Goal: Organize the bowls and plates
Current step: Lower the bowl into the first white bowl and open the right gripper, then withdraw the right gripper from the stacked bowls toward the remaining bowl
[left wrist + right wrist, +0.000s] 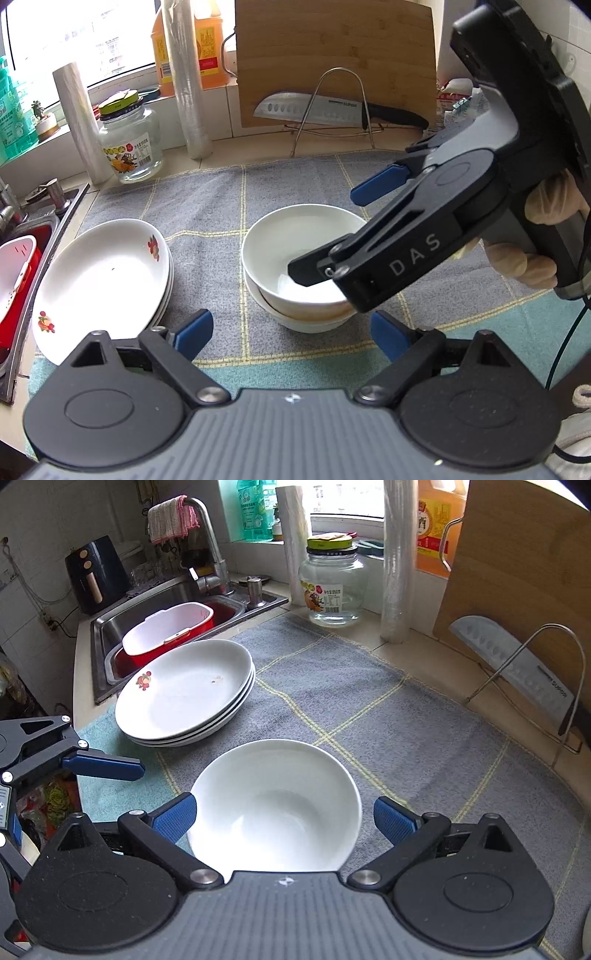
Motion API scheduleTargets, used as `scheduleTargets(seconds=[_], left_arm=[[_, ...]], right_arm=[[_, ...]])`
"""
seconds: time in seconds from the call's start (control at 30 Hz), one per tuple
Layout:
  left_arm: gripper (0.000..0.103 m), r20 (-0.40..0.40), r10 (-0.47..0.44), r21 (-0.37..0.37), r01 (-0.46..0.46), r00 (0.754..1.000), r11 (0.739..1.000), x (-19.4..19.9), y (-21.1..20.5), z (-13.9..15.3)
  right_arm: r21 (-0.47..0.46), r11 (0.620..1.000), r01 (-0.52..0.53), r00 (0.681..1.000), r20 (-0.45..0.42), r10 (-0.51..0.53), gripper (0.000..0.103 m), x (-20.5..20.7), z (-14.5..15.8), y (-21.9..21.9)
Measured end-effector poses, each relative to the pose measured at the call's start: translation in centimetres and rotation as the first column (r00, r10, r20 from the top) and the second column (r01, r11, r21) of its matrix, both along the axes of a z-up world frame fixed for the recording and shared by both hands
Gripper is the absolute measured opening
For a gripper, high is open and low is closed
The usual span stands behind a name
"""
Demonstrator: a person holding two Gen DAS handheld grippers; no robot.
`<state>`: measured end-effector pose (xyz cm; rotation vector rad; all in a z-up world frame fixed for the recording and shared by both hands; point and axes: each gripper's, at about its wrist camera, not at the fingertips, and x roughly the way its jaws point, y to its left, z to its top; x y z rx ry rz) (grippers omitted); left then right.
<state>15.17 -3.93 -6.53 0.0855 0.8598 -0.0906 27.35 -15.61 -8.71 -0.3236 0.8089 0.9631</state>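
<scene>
A stack of white bowls (295, 251) stands in the middle of the grey checked mat (207, 199); the top bowl also shows in the right wrist view (273, 797). A stack of white plates with fruit prints (99, 280) lies left of it, near the sink, and shows in the right wrist view (184, 694). My right gripper (284, 818) is open, its blue pads on either side of the top bowl, apart from its rim. My left gripper (291, 330) is open and empty, just in front of the bowls. The right gripper's body (424, 229) hangs over the bowls.
A steel sink (110, 627) with a red and white basin (170, 631) is at the left. A glass jar (129, 144), wrap rolls (188, 77), oil bottle (207, 40), cutting board (332, 55) and a knife on a wire rack (325, 109) line the back.
</scene>
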Motion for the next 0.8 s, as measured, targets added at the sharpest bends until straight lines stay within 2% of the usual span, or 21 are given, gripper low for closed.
scheduleTargets(seconds=[0.1,0.23,0.33,0.53,0.67,0.8], left_arm=[[0.093,-0.001,-0.031,0.003,0.031,1.0,1.0,0.0,-0.2,0.4],[0.096,-0.001,-0.081,0.016,0.081,0.997,0.997,0.1,-1.0,0.9],[0.096,0.008,-0.121,0.031,0.121,0.993,0.992,0.2,-1.8,1.2],[0.096,0.031,-0.213,0.002,0.213,0.977,0.977,1.7,-4.0,1.8],[0.096,0.037,-0.253,0.0,0.253,0.967,0.967,3.0,-6.5,1.8],[0.096,0.032,-0.266,-0.009,0.266,0.963,0.964,4.6,-9.3,1.5]], right_arm=[[-0.005,0.998,0.06,0.996,0.07,-0.06,0.103,-0.8,0.4,-1.8],[0.002,0.986,0.169,0.98,0.11,-0.168,0.103,-1.5,0.7,-4.9],[0.006,0.96,0.281,0.95,0.136,-0.279,0.103,-1.7,0.6,-7.7],[0.005,0.862,0.506,0.853,0.147,-0.501,0.103,-2.3,-0.3,-13.8],[0.004,0.812,0.584,0.797,0.186,-0.574,0.103,-2.8,-0.6,-17.2],[-0.017,0.787,0.617,0.773,0.198,-0.602,0.103,-2.3,-1.4,-20.4]])
